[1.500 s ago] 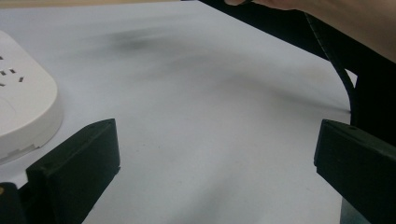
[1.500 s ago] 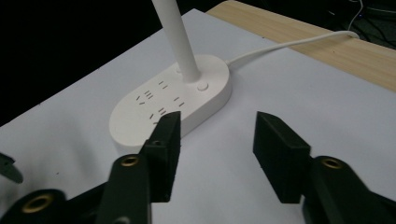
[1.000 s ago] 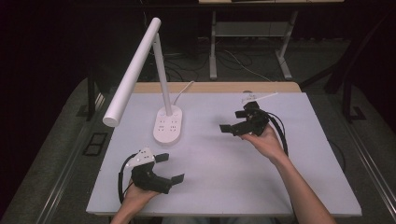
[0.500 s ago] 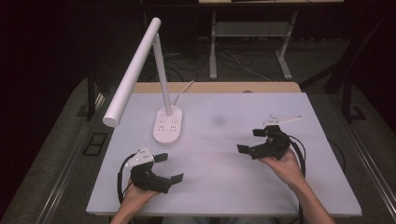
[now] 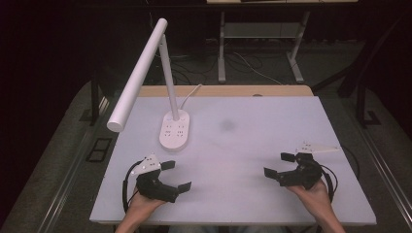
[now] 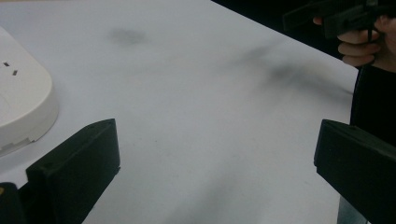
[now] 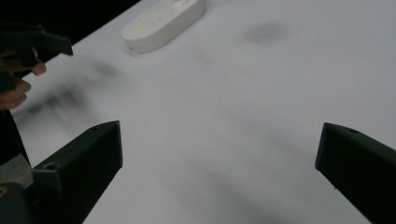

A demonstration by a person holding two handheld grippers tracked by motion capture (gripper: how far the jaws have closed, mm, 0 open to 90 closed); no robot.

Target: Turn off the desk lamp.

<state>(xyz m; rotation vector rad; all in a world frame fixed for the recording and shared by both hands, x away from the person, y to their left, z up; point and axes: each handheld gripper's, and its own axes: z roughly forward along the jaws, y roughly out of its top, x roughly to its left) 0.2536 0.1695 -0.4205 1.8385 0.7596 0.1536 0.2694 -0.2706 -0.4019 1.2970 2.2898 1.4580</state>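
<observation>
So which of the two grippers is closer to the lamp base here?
The left gripper: it sits just in front of the white lamp base, while the right gripper is off near the table's right edge.

Lamp base (image 6: 21, 109): cut off at left edge, left gripper view.
Lamp base, right gripper view (image 7: 163, 21): top cropped.
Right hand-held gripper (image 6: 345, 16): blurred, cut off at top edge.

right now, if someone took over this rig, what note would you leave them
Left gripper: open, holding nothing, low over the near left of the table.
Right gripper: open, holding nothing, at the near right.
Desk lamp: upright at the far left of the table, base flat, cord running off the back edge, nearer the left gripper.
Done: nothing gripped, lamp untouched by either gripper.
Left: likely reaching for the lamp, with a clear stretch of table between.
</observation>
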